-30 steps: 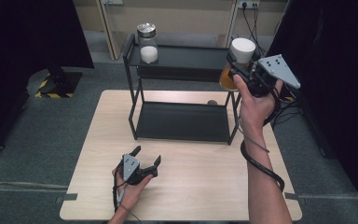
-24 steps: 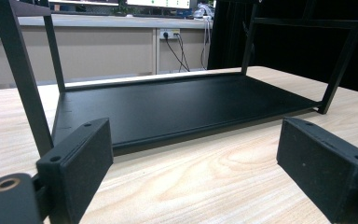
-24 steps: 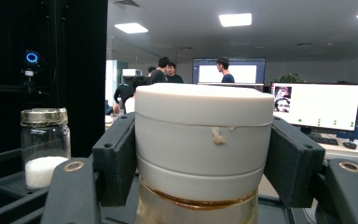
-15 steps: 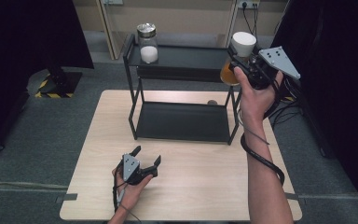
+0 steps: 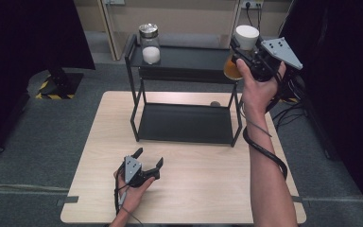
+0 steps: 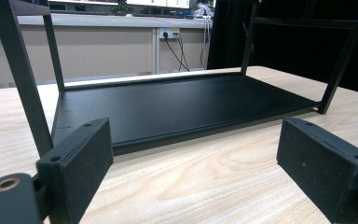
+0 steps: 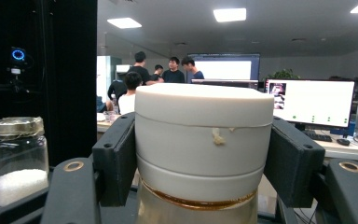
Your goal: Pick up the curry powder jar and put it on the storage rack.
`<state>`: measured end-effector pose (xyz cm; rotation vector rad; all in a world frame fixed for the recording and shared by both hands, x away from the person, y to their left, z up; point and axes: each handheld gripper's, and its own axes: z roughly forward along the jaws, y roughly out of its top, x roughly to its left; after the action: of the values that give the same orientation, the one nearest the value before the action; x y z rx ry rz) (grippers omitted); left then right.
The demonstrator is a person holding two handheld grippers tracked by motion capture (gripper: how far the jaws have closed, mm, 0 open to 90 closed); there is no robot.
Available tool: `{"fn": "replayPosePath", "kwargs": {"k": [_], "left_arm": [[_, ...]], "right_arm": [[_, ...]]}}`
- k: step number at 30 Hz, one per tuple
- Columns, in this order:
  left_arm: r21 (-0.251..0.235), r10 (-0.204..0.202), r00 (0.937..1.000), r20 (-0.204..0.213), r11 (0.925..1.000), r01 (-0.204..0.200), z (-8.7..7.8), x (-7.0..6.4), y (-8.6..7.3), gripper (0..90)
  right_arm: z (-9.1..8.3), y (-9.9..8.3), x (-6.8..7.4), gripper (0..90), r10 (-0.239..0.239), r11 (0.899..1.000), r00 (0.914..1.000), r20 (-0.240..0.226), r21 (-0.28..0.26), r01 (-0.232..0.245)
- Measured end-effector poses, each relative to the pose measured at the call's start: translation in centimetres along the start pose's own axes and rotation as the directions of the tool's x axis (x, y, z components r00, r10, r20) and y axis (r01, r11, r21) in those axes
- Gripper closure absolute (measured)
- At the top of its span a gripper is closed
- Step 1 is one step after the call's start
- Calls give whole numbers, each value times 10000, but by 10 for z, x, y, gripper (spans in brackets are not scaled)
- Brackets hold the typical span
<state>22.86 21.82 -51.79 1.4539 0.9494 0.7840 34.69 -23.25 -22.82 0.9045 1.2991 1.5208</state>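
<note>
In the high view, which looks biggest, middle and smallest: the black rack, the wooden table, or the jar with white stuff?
1. Wooden table: biggest.
2. Black rack: middle.
3. Jar with white stuff: smallest, though it sits farther from the camera.

no readable text, labels or numbers

A light wooden table stands on grey carpet, with black curtains hanging to either side of it. Beyond the table runs a beige wall with a socket and black cables plugged in. Farther behind the table, lit ceiling panels shine over an office where people gather near bright monitors.
</note>
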Motion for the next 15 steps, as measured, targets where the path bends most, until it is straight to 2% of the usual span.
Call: {"fn": "replayPosePath", "kwargs": {"k": [15], "left_arm": [[7,17,10000,16,10000,-17,0,0,0,100]], "right_arm": [[27,5,-4,339,220,9994,9994,285,270,-228]]}}
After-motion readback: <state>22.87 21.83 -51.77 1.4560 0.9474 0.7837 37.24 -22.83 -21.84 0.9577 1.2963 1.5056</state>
